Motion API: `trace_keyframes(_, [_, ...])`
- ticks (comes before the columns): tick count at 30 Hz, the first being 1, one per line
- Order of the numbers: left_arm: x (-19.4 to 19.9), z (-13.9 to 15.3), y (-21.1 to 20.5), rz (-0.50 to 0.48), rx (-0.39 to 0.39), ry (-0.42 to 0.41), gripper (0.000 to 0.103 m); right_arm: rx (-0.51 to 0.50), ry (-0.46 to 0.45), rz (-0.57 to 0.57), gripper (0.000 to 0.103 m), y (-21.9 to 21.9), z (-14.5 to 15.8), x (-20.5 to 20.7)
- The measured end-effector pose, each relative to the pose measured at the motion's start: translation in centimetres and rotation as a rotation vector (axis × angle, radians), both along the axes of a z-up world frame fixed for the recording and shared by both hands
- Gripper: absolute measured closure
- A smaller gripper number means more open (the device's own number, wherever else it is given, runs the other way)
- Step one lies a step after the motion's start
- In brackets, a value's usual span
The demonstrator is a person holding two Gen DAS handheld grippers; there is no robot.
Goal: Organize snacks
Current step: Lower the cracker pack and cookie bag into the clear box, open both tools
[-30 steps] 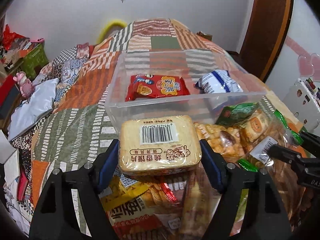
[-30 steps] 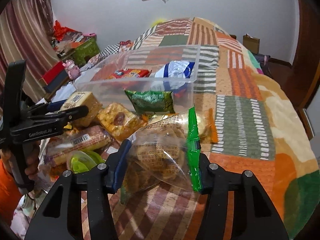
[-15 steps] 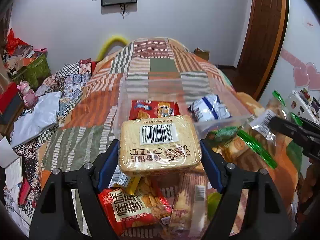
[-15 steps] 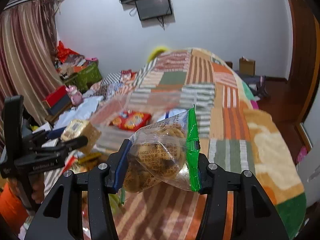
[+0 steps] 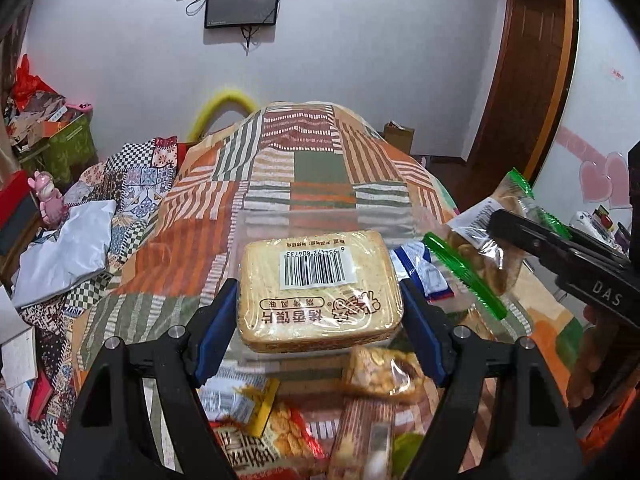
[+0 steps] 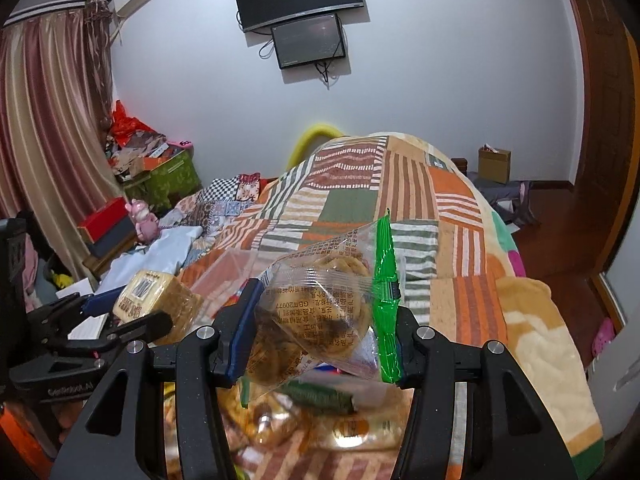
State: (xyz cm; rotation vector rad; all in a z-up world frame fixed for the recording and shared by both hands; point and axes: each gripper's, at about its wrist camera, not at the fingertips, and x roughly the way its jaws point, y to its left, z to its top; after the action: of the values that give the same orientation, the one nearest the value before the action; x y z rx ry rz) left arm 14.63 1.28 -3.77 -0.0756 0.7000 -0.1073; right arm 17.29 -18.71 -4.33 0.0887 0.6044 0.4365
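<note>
My left gripper (image 5: 320,312) is shut on a tan bread-slice packet (image 5: 320,284) with a barcode, held in the air over the bed; the packet also shows in the right wrist view (image 6: 152,300). My right gripper (image 6: 320,332) is shut on a clear cookie bag (image 6: 320,312) with a green edge, also lifted; the bag shows in the left wrist view (image 5: 480,256). The clear plastic bin (image 5: 300,220) lies on the bed beyond and below both packets. A blue-white packet (image 5: 424,276) lies in it. Several loose snack packets (image 5: 280,440) lie below my grippers.
A patchwork quilt (image 6: 400,184) covers the bed. Clothes, a pink toy (image 5: 48,200) and boxes (image 5: 68,148) clutter the left side. A wooden door (image 5: 532,60) is at the right. Two screens (image 6: 304,16) hang on the far wall.
Both grippers have lifted their packets up off the snack pile and tilted upward. The bin and the loose snacks have dropped lower in both views.
</note>
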Motion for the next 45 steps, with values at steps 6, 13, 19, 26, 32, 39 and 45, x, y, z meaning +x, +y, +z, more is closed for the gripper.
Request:
trace_keyframes(6, [2.6,-1.1,0.2,0.019,-0.001,0.034,0.026,-0.021,0.020,-0.001,0.054,1.0,-0.8,1.8])
trace_keyframes(13, [5.2,-3.0,0.7,0.021,-0.032,0.097,0.026,-0.073,0.069,0.011,0.054,2.6,-3.1,3.9])
trace_keyframes(19, [6.7,-4.6,0.2,0.012,-0.019,0.143,0.026,-0.109,0.110,0.023,0.054,3.5,-4.6,5.1])
trace_keyframes(26, [8.0,-6.2,0.0,0.005,-0.017,0.200,0.026,-0.120,0.128,0.017,0.054,4.0,-5.1,6.0])
trace_keyframes(32, [8.5,-7.2,-0.1,-0.003,-0.017,0.244,0.026,-0.141,0.161,0.025,0.052,4.3,-5.9,6.5])
trace_keyframes(39, [8.1,-7.0,-0.5,-0.009,0.006,0.239,0.025,-0.164,0.161,0.024,0.037,4.1,-5.4,6.1])
trace_keyframes(45, [6.7,-5.6,-0.7,-0.012,0.038,0.192,0.025,-0.183,0.113,0.024,0.030,3.9,-3.9,4.8])
